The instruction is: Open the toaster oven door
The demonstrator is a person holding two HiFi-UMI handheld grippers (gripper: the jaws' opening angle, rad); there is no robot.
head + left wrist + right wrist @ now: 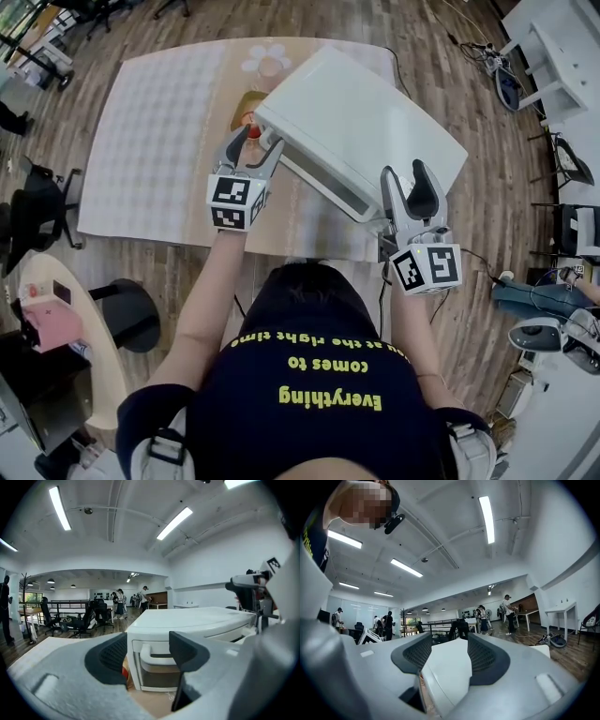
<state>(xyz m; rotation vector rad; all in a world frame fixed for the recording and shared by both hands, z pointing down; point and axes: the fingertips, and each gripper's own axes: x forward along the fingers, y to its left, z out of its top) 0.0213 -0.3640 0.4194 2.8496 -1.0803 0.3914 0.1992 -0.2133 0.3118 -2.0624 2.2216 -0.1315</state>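
Your left gripper (pixel 255 142) and right gripper (pixel 405 178) gape open; a shallow pinch may slip off the toaster oven handle (pixel 157 663)

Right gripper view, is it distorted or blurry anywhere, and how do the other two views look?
Right gripper view: strong fisheye, black corners, ceiling lights blown white, near jaws soft. Left gripper view: same bulging, toaster oven fairly sharp, jaws soft. Head view: even light, no hard shadows, floor planks curving toward the edges.
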